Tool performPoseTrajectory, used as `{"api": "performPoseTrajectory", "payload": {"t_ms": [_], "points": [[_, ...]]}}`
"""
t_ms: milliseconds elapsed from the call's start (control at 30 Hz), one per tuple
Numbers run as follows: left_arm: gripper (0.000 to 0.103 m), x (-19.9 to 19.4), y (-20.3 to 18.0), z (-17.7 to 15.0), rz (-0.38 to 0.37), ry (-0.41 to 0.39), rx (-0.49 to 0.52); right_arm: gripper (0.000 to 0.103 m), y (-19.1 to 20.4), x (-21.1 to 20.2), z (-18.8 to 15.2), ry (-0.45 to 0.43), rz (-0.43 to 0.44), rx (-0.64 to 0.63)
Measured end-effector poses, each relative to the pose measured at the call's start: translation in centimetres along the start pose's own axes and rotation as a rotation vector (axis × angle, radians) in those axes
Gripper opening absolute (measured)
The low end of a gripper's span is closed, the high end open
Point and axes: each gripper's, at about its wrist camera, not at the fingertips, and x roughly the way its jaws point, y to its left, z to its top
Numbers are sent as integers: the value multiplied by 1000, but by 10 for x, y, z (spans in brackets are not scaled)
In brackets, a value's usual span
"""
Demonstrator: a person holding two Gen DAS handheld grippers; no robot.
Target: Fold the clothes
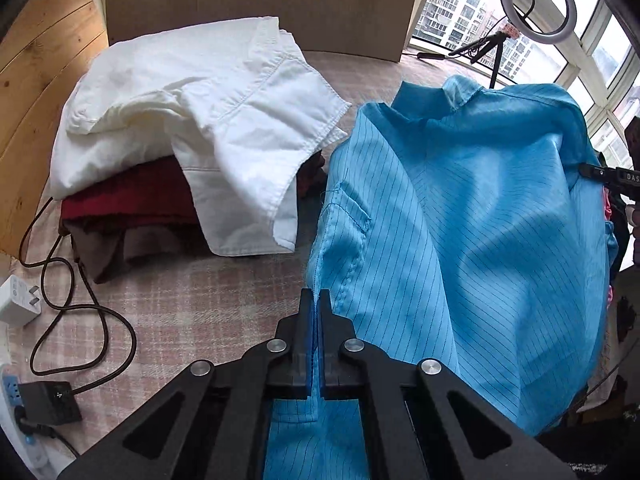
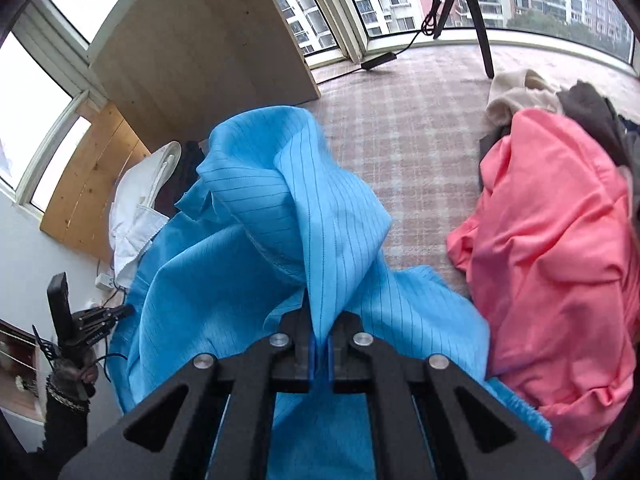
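A blue pinstriped shirt (image 1: 460,208) hangs lifted above the plaid cloth surface (image 1: 192,304), held between both grippers. My left gripper (image 1: 318,300) is shut on the shirt's edge near a chest pocket. In the right wrist view the same blue shirt (image 2: 256,240) bunches up in front, and my right gripper (image 2: 320,340) is shut on a fold of it. The right gripper (image 1: 612,176) also shows at the far right edge of the left wrist view, against the shirt. The left gripper (image 2: 100,320), held by a hand, shows at the lower left of the right wrist view.
A stack with a white shirt (image 1: 208,128) on top of dark red clothes (image 1: 132,200) sits at the left. A pink garment (image 2: 560,248) tops a pile at the right. A charger and cable (image 1: 80,312) lie at the left edge. A tripod (image 2: 468,8) stands by the window.
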Motion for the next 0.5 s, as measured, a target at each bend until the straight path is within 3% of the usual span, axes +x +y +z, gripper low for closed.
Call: {"api": "performPoseTrajectory", "payload": {"t_ms": [33,167,233,267,300,367,433,467,500], "points": [[0,3,-1,1,0,4,-1,27,-1,3,2,19,-10,-7],[3,14,-7,3,-1,21,-3,31,-8,28,1,56,-53,-16],[20,20,-10,4,-1,29,-4,31,-5,37,-3,102,-36,-17],[39,23,-12,5,-1,33,-5,32,-2,41,-5,122,-28,-18],[52,26,-13,5,-1,37,-5,33,3,42,-6,127,-33,-30],[55,32,-16,7,-1,45,-6,37,12,47,-7,127,-57,-70],[52,38,-19,8,-2,53,-7,37,20,53,-6,117,-95,-107],[34,41,-21,8,0,58,-8,37,24,56,-9,110,-98,-126],[0,46,-22,9,6,72,-10,35,27,58,-11,101,-102,-144]]}}
